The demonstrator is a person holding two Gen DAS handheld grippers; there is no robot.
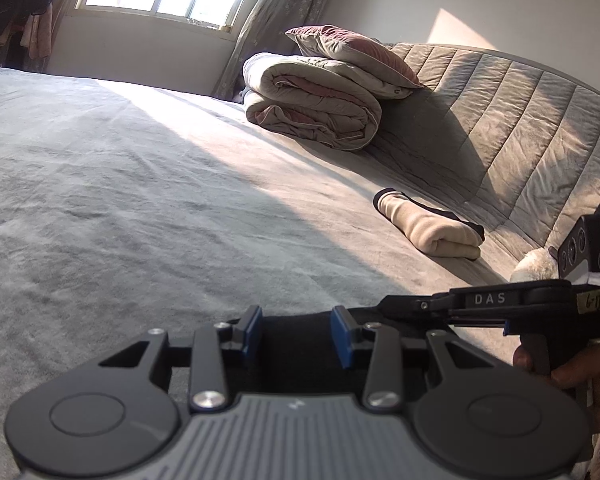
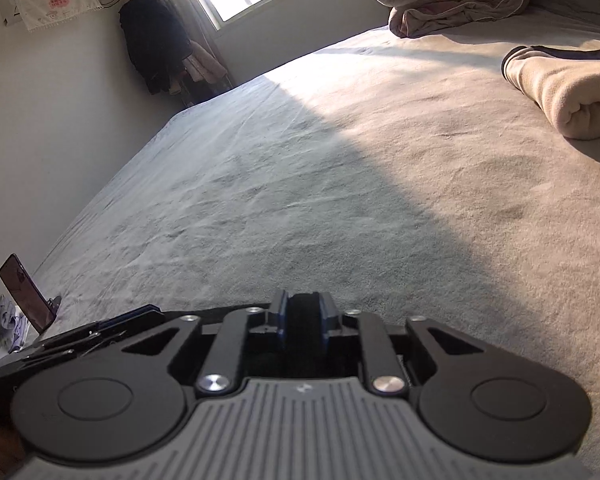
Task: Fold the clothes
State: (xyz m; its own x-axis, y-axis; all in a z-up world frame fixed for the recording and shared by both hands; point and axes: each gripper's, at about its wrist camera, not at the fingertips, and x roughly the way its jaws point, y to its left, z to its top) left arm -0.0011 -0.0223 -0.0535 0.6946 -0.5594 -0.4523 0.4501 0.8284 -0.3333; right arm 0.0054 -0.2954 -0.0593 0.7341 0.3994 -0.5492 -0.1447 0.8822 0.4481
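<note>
A black garment (image 1: 296, 344), dark and flat, lies at the bed's (image 1: 140, 200) near edge; left gripper (image 1: 296, 336) spread wide over it, right gripper (image 2: 303, 320) pinching it.

Black claw (image 1: 296, 334), blue pads (image 1: 252, 330), silver screws

left gripper (image 1: 296, 336) parted, right gripper (image 2: 303, 322) seemingly clamped

Folded garment (image 1: 430, 226) on bed (image 1: 140, 200), rolled duvet (image 1: 312, 108) behind, pillow (image 1: 352, 56) atop.
</note>
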